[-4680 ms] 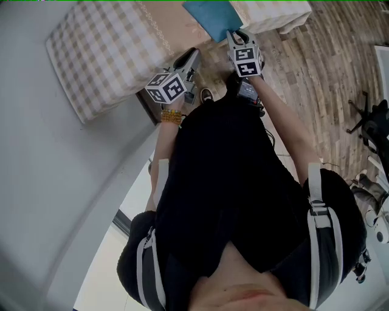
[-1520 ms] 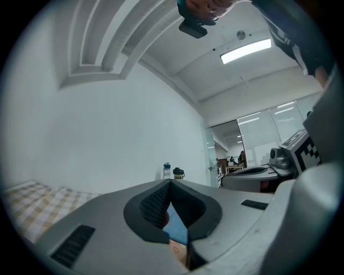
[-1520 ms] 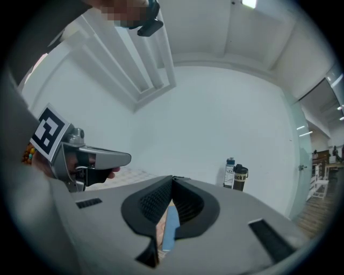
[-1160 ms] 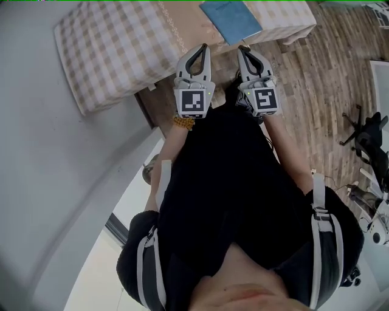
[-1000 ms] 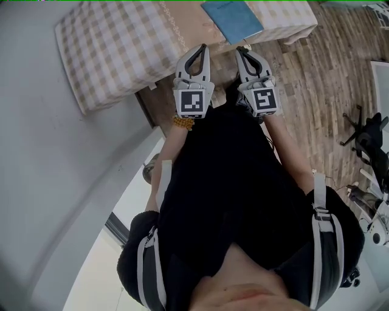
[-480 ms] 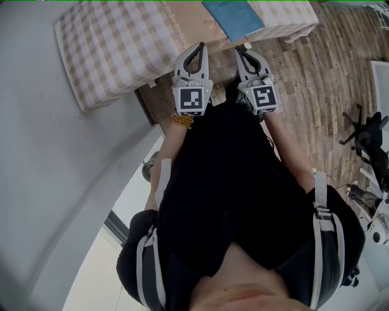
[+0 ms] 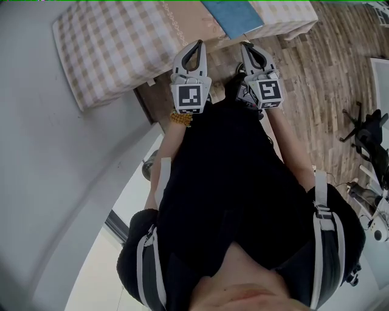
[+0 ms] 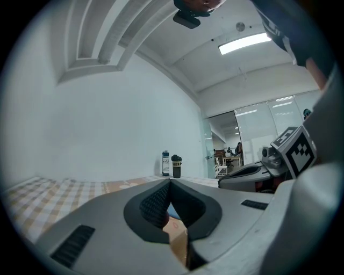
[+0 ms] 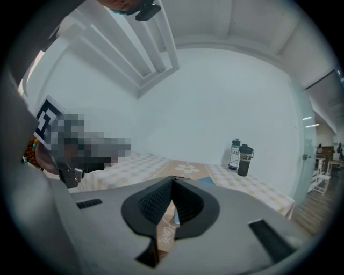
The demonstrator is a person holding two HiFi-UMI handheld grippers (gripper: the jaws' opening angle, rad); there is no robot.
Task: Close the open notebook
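Observation:
A blue notebook (image 7: 234, 17) lies flat on the checked tablecloth (image 7: 109, 42), showing only its cover; the picture's top edge cuts it off. My left gripper (image 7: 196, 44) and right gripper (image 7: 245, 44) hover side by side at the table's near edge, short of the notebook. Both are shut with nothing between their pads. In the left gripper view the jaws (image 8: 169, 181) meet in a point. The right gripper view shows the same closed tip (image 9: 172, 180), with a sliver of the blue notebook (image 9: 208, 181) just beyond.
Two dark bottles (image 9: 240, 157) stand at the table's far side, also in the left gripper view as bottles (image 8: 170, 164). A white wall runs along the left. Wooden floor (image 7: 316, 73) lies to the right, with an office chair (image 7: 368, 124) further off.
Several seconds ago the right gripper's tip was at the notebook's near edge and the left was angled beside it. Now both sit drawn back, parallel. Over the last second the right gripper shifted slightly.

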